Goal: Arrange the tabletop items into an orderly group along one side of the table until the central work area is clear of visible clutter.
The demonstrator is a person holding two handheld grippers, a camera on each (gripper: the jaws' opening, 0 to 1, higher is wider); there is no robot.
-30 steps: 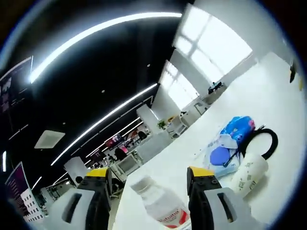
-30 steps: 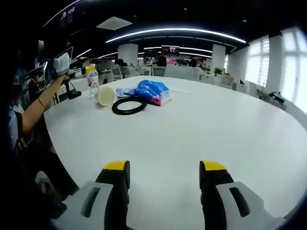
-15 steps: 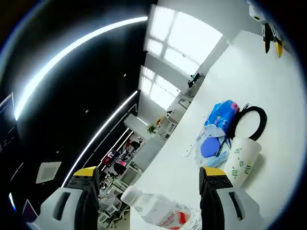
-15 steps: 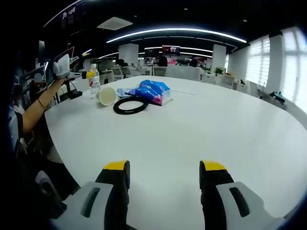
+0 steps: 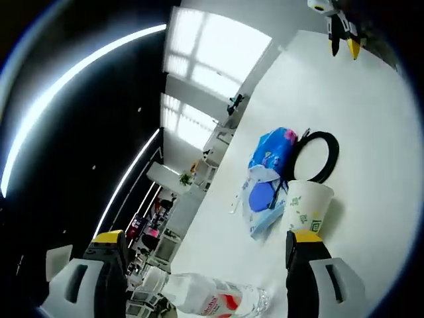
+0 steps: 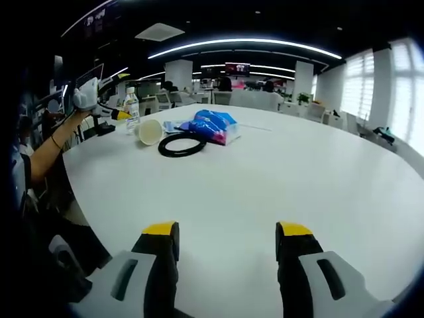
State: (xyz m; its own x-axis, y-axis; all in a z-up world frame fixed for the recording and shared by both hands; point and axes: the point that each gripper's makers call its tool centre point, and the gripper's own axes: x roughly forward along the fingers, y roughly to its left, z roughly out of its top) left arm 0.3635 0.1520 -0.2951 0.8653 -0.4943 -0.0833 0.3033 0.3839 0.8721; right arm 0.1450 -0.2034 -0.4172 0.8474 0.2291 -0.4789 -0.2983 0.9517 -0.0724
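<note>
Both grippers look alike: the left gripper (image 5: pixel 205 278) and right gripper (image 6: pixel 226 265) have pale grey moulded fingers (image 6: pixel 154 271), yellow-capped, black-faced inside. A thin, possibly beaded, bracelet (image 6: pixel 58 142) circles the wrist.

Curved ceiling light strips (image 6: pixel 245 44), bright windows (image 6: pixel 401 86), distant office desks (image 6: pixel 252 98).

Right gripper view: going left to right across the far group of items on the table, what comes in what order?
Left hand-held gripper → water bottle → paper cup lying on its side → black ring → blue packet.
</note>
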